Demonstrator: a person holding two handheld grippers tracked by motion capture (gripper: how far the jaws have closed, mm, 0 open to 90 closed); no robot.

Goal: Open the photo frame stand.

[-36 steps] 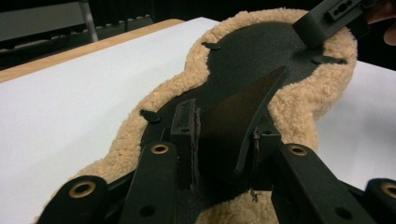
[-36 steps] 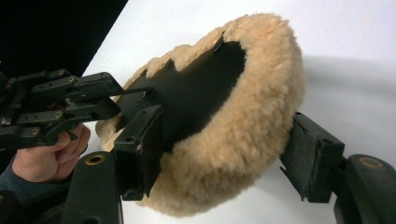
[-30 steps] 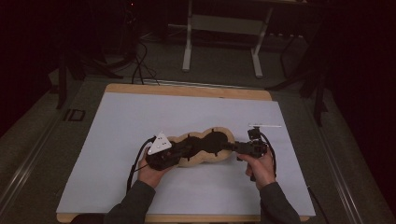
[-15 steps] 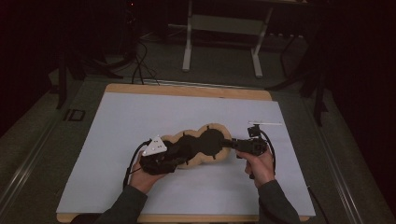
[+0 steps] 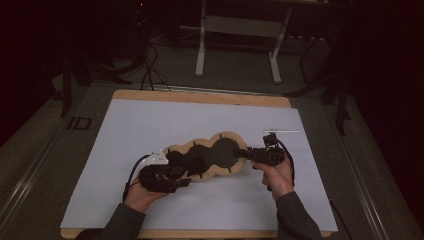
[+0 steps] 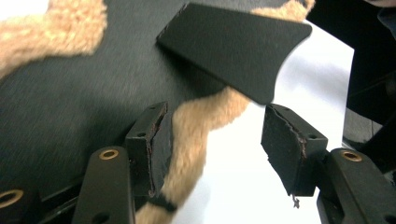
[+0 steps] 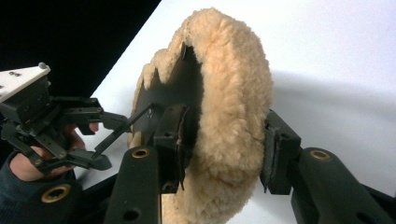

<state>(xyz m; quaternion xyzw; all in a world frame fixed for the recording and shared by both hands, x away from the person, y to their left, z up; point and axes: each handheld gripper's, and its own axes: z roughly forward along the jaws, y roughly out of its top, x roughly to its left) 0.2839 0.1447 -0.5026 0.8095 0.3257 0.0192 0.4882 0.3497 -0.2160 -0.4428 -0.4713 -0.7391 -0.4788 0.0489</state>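
Observation:
A lobed pad [image 5: 210, 155] with a black face and a tan fleece rim lies on the white table cover. My left gripper [image 5: 183, 181] is at its near-left end. Its jaws have just been opening and stand open [image 6: 215, 135]. The fleece rim [image 6: 196, 126] runs beside the left pad, a black flap [image 6: 233, 46] juts out ahead, and the other pad hangs over bare white cover. My right gripper [image 5: 239, 153] has been closing and is shut [image 7: 224, 135] on the pad's right lobe [image 7: 233, 93], one jaw on the black face, the other on the fleece.
The white cover [image 5: 150, 125] spreads over a wooden table whose far edge [image 5: 200, 96] shows. A thin white strip [image 5: 281, 131] lies at the back right near my right hand. Beyond the table stand metal frame legs [image 5: 200, 50] and cables on a dark floor.
My left gripper has opened, let go of the pad's left end and slid left and toward the near edge. My right gripper has closed on the right lobe and stayed put.

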